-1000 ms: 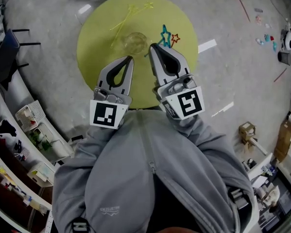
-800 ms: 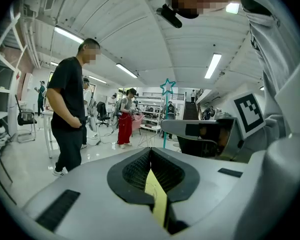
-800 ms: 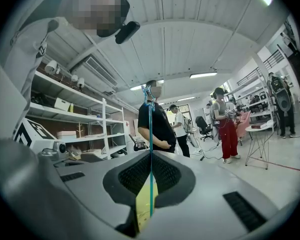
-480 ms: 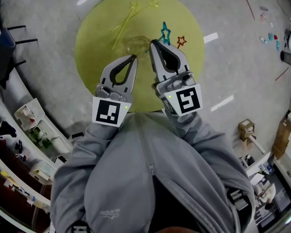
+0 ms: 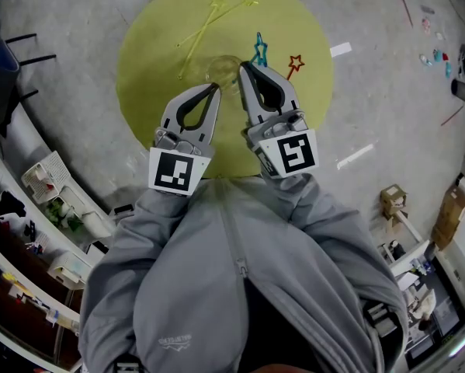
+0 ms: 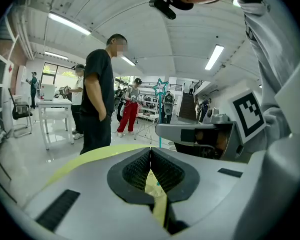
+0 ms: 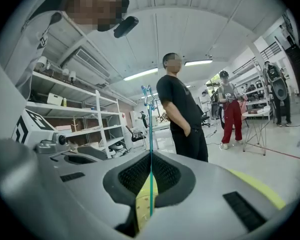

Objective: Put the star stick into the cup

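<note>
Right gripper pinches the blue star stick just beside the cup, which is glassy and half-hidden; left gripper, jaws pressed together.

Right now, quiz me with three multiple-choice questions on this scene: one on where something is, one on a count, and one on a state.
1. Where is the red star stick?
A. Inside the cup
B. On the yellow table, right of the cup in the head view
C. Leaning on the cup

2. How many yellow star sticks lie on the table?
A. Two
B. One
C. Four

3. The fingers of the right gripper are:
A. open and empty
B. shut on the cup
C. shut on the blue star stick

Answers:
1. B, it lies flat on the tabletop, apart from the cup.
2. A, two cross at the far side.
3. C, the stick runs up between the closed fingers.
</note>
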